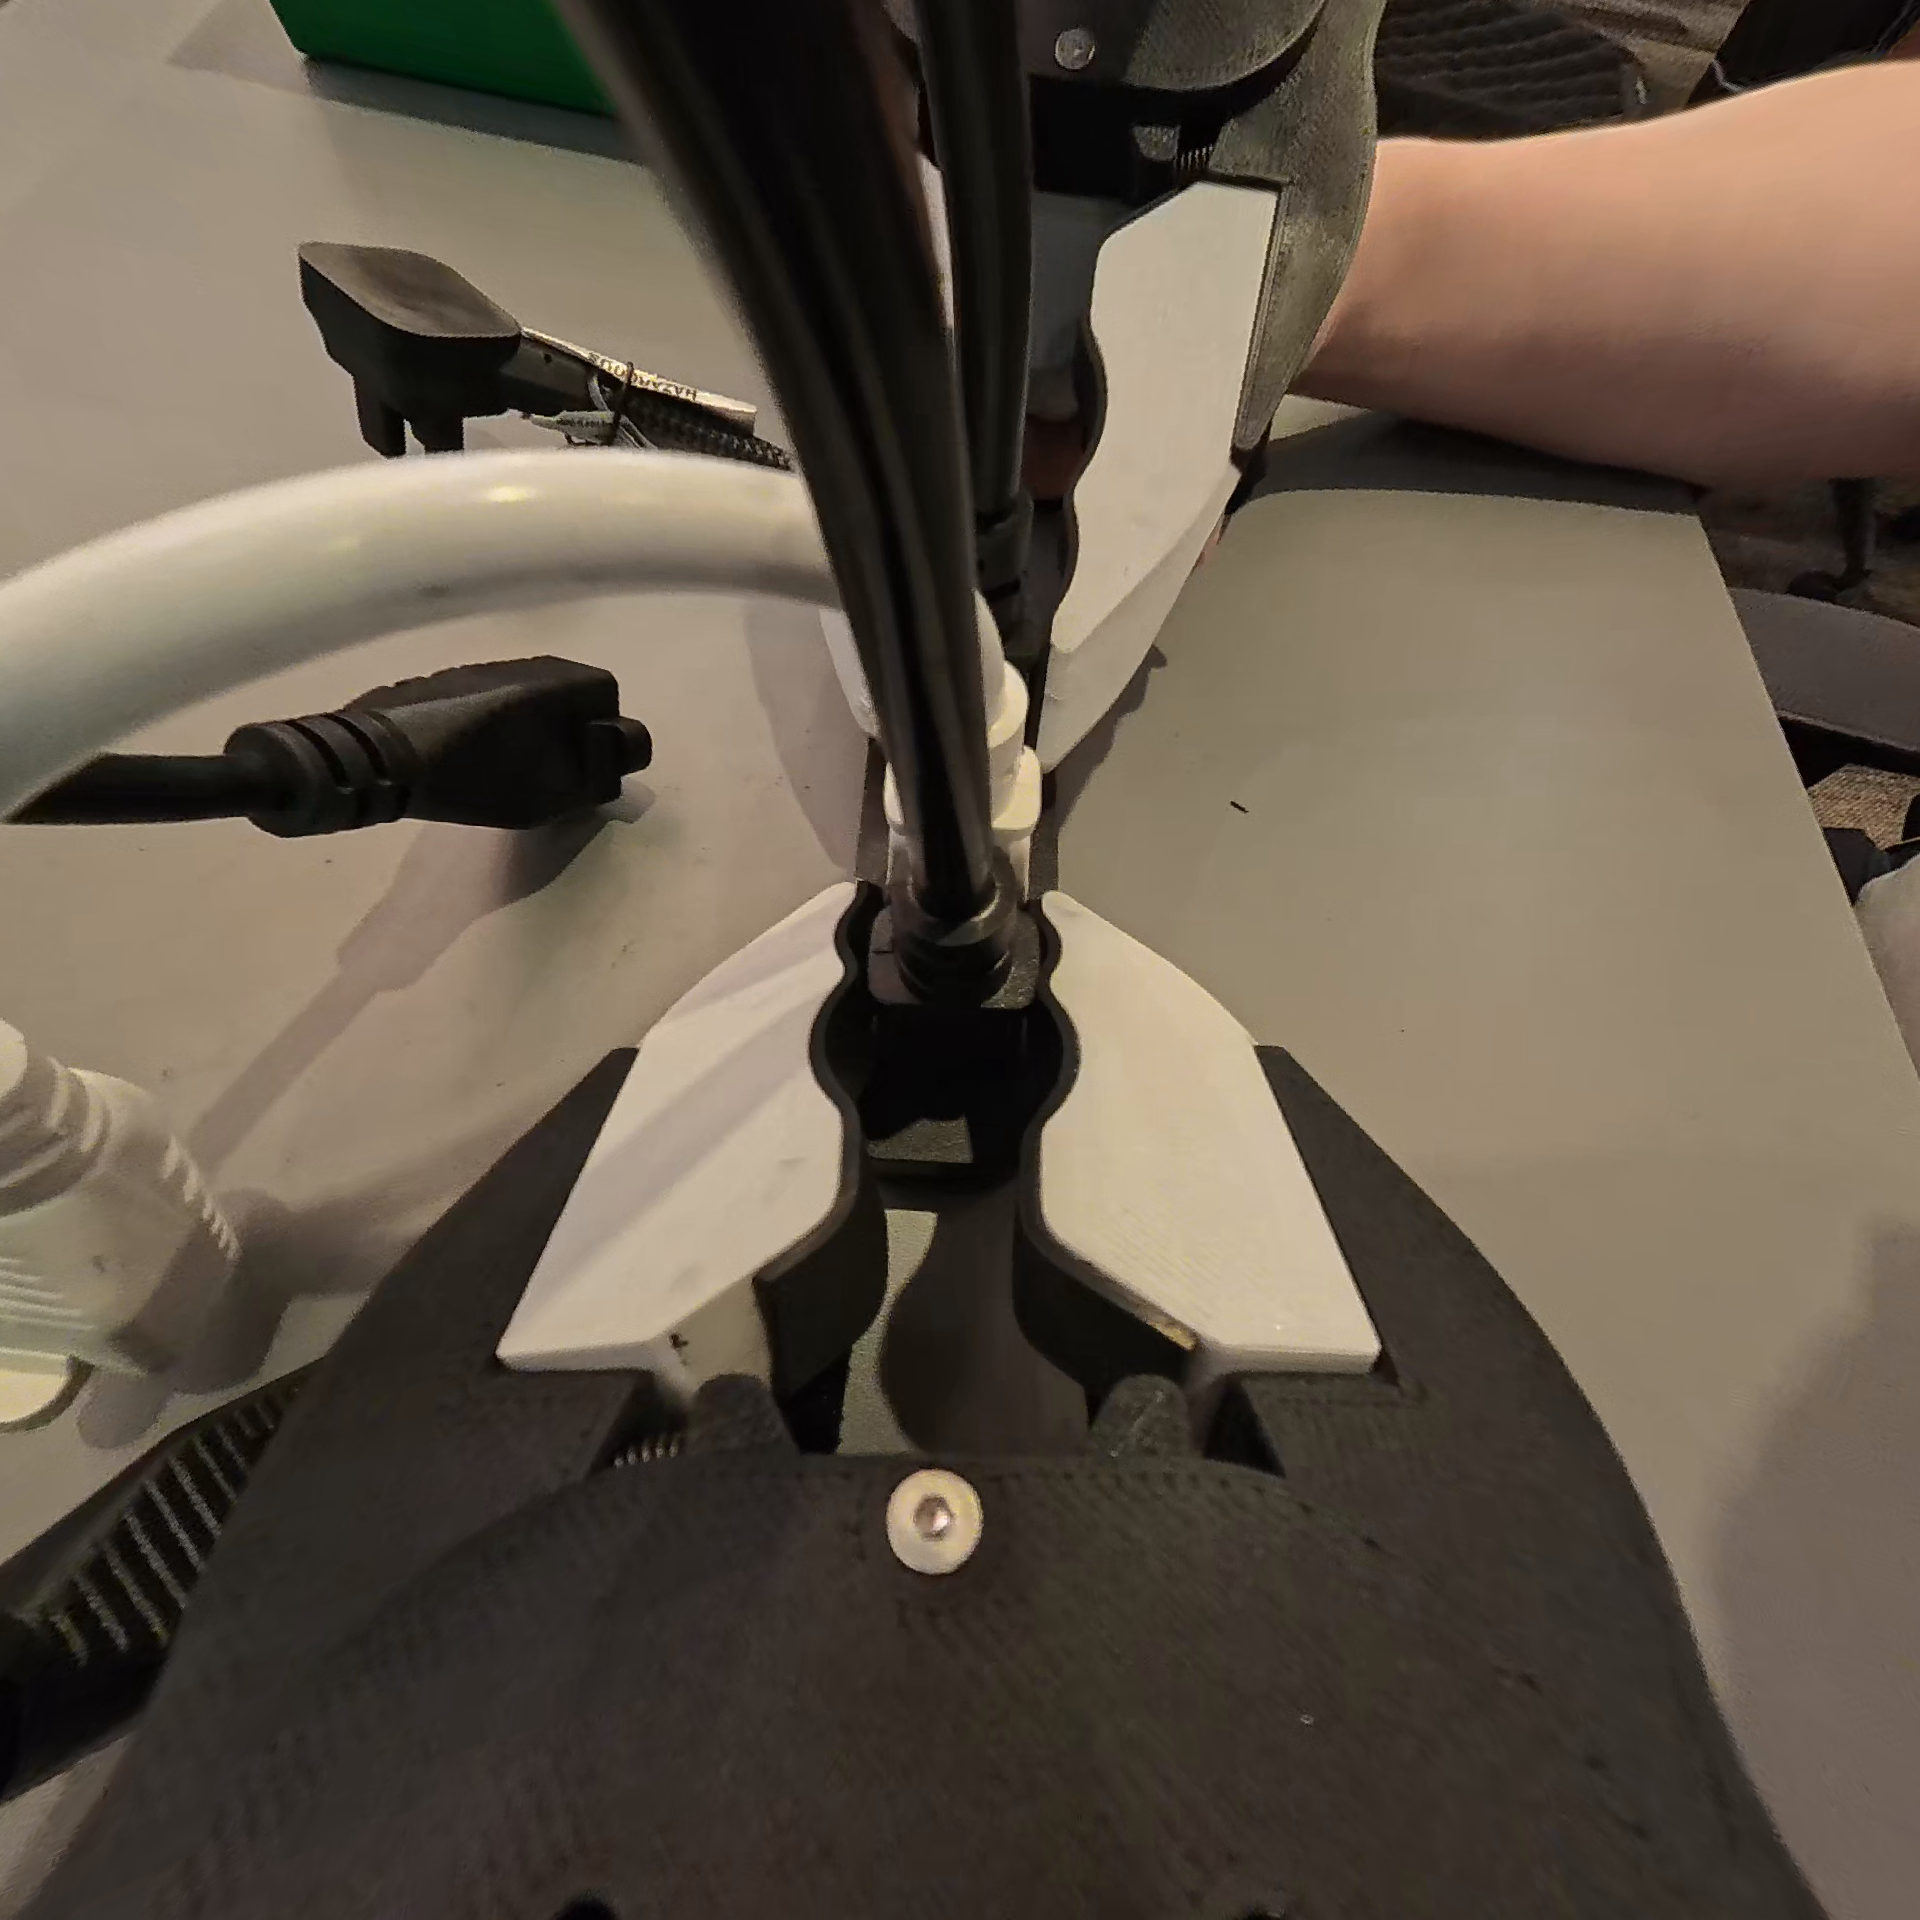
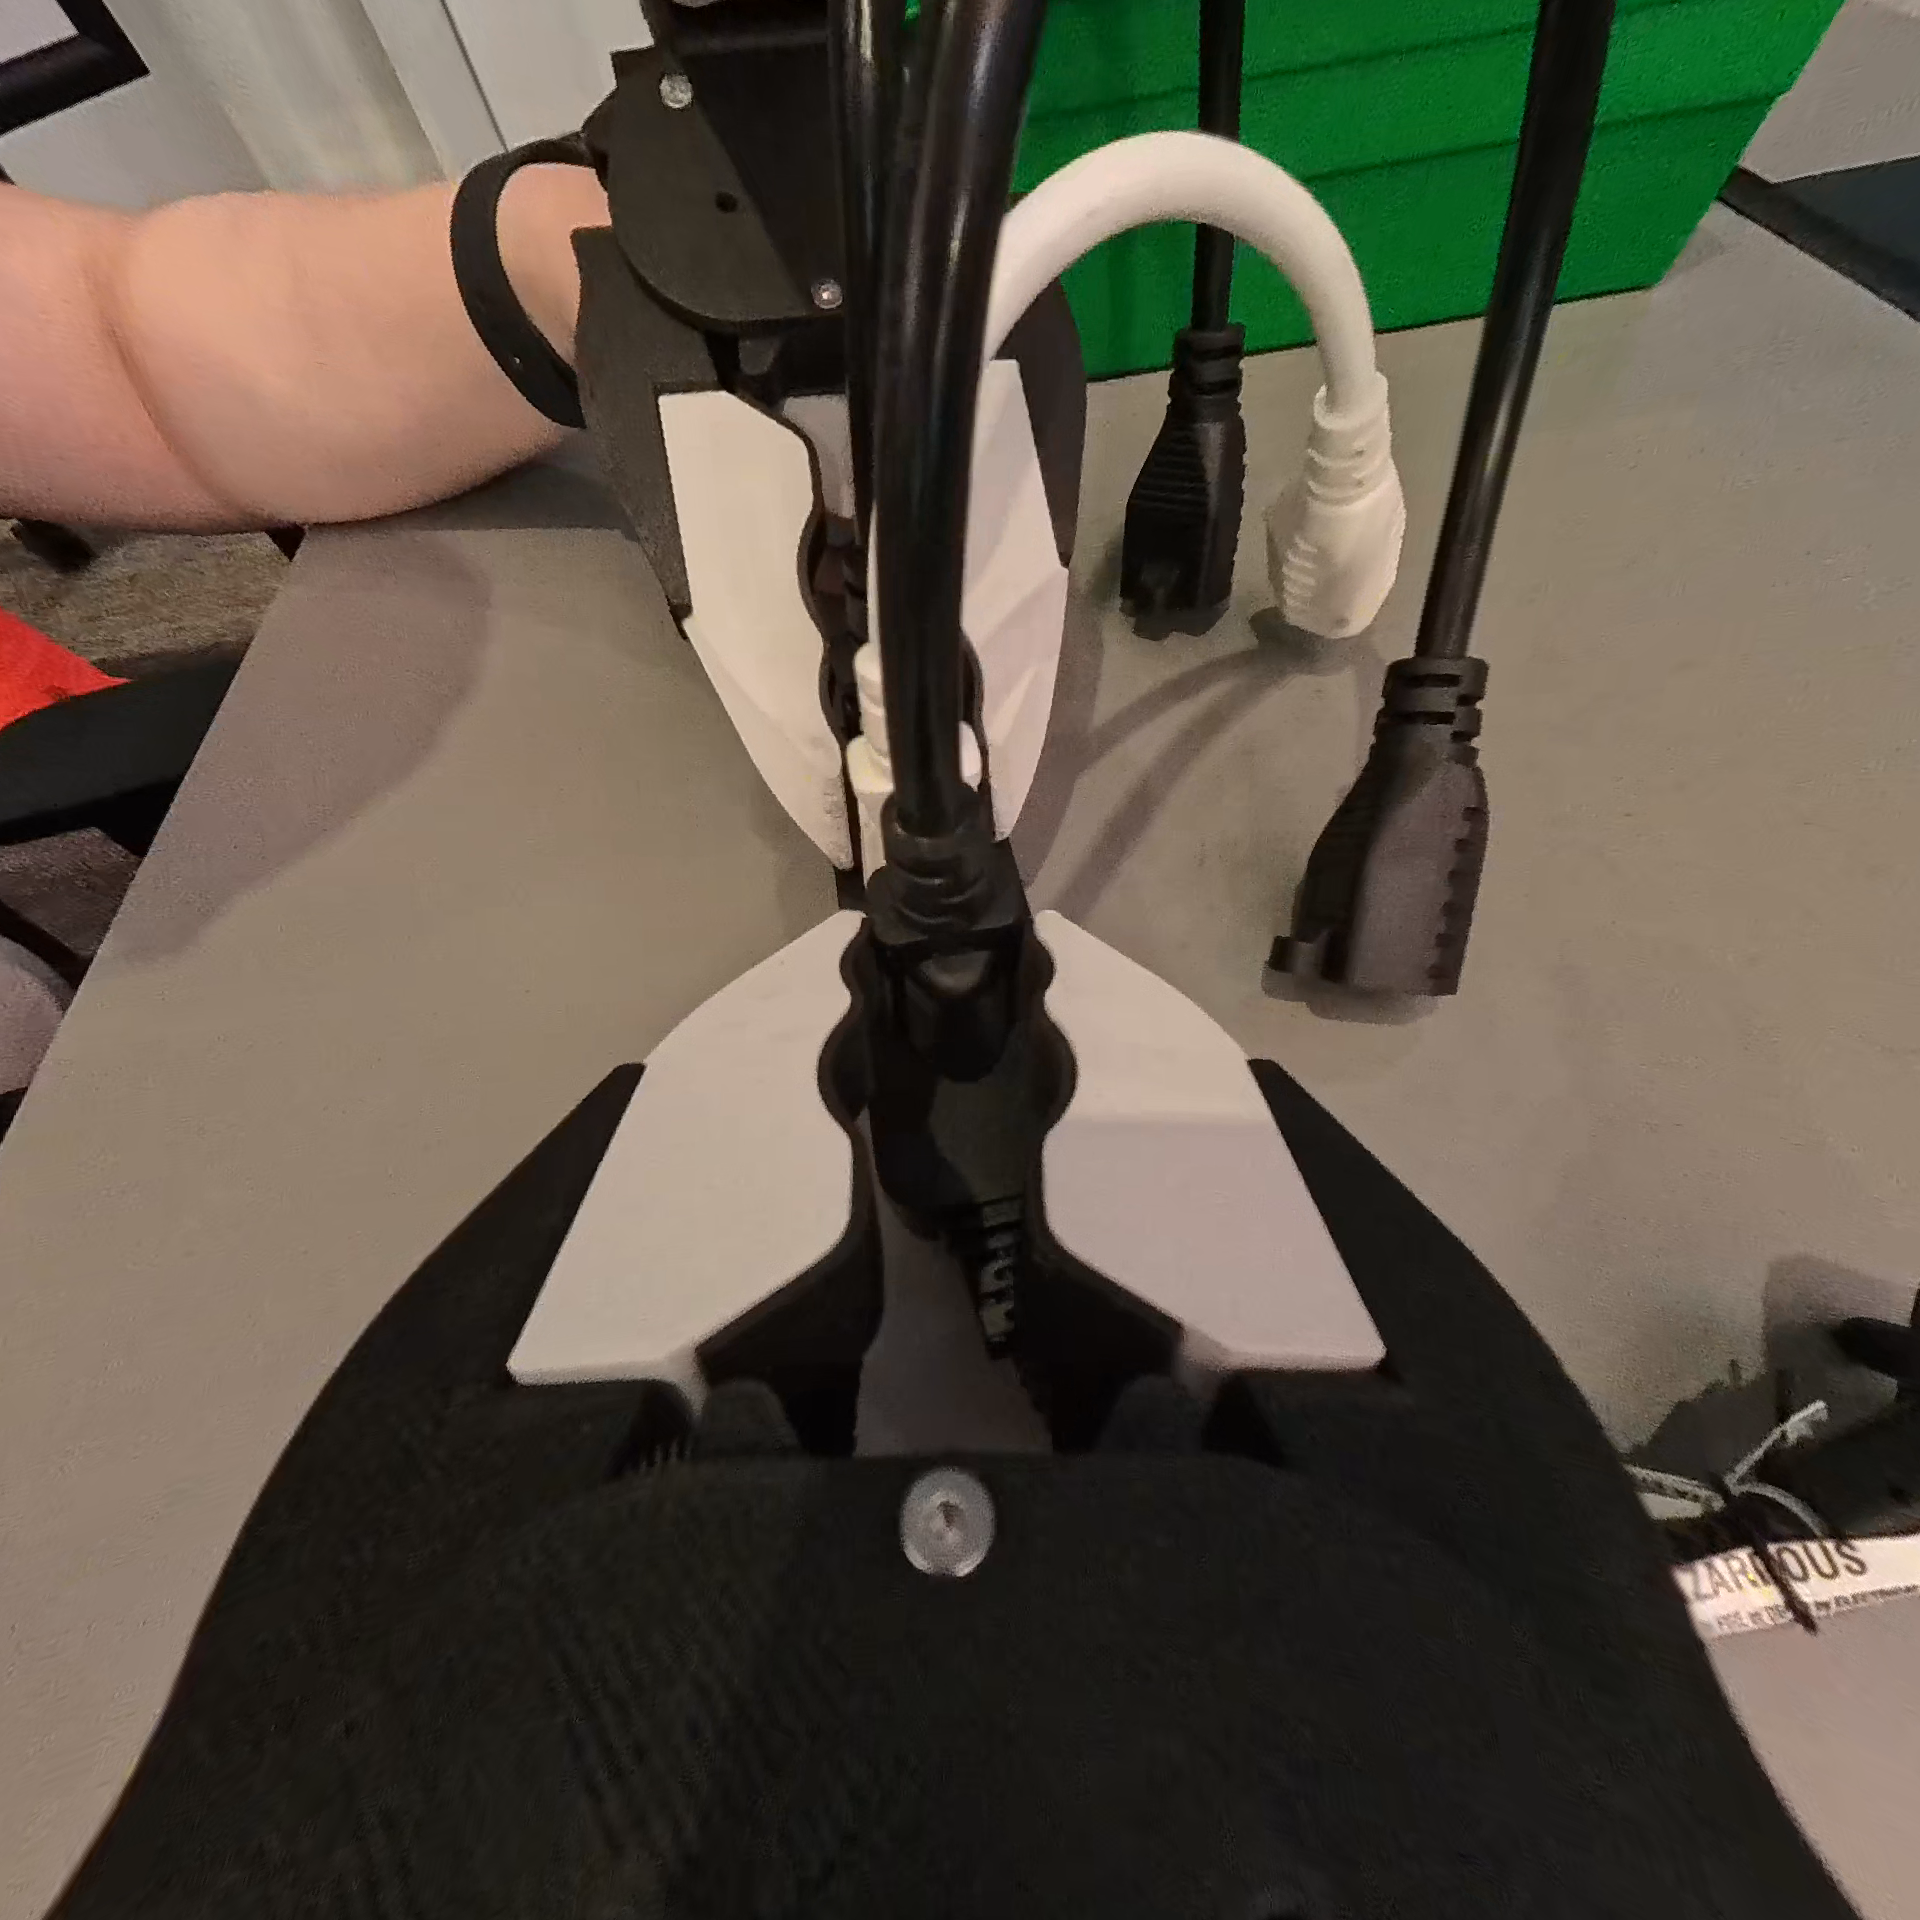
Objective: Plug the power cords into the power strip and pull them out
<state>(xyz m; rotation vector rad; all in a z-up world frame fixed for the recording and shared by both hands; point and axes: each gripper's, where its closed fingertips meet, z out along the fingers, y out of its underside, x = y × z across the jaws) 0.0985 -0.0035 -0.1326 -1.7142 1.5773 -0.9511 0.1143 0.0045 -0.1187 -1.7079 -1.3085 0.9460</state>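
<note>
Left gripper (image 1: pixel 948 940) and right gripper (image 2: pixel 948 940) face tip to tip, each clamped on black ribbed plug (image 2: pixel 940 894). Green plastic bin (image 2: pixel 1403 156) at 12 o'clock, right view only.

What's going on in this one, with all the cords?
A person holds two grippers facing each other over a grey table. The left gripper is clamped on a black plug; the right gripper clamps another black plug. Loose black and white cord ends lie nearby.

Left gripper (image 1: pixel 948 961) fingers (image 1: pixel 727 1122) closed around a black plug, right gripper (image 2: pixel 951 966) facing it from 12 o'clock, likewise clamped, bare forearms (image 1: pixel 1621 312) at the sides
</note>
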